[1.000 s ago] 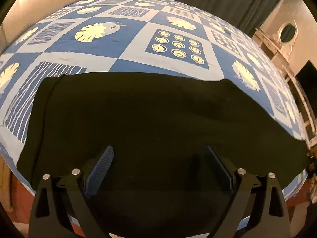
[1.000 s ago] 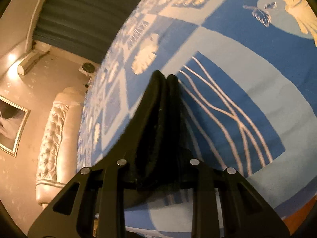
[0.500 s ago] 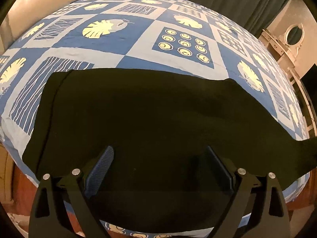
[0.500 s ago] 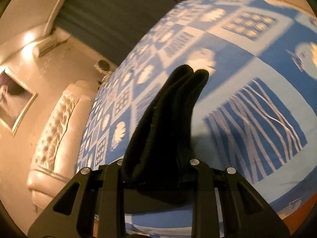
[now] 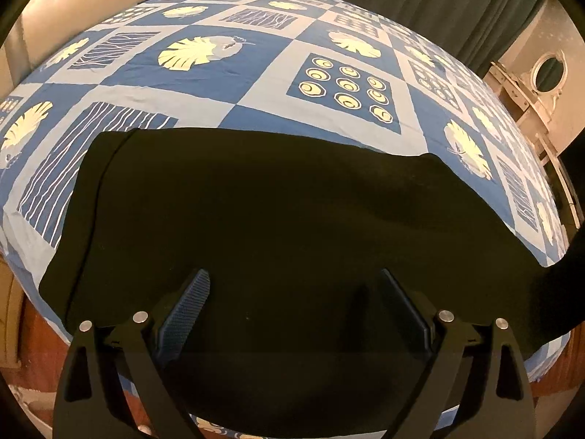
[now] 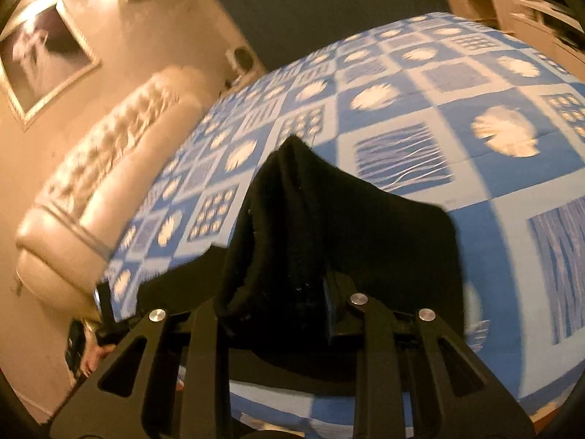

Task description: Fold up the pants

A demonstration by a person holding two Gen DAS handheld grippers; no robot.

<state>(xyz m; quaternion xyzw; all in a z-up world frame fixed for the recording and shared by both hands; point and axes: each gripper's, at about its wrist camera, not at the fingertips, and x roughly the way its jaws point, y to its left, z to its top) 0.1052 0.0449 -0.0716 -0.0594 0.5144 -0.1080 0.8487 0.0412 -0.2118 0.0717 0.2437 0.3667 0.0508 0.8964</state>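
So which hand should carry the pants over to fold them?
Probably the right. The right gripper is already shut on a bunch of the black pants and holds it up above the blue bedspread. The left gripper is open over the flat part, holding nothing.

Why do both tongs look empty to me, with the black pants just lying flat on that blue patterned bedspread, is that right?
Not quite. Only the left tongs are empty, open above the black pants spread on the blue patterned bedspread. The right wrist view shows the right tongs clamped on a bunched end of the pants, lifted off the bedspread.
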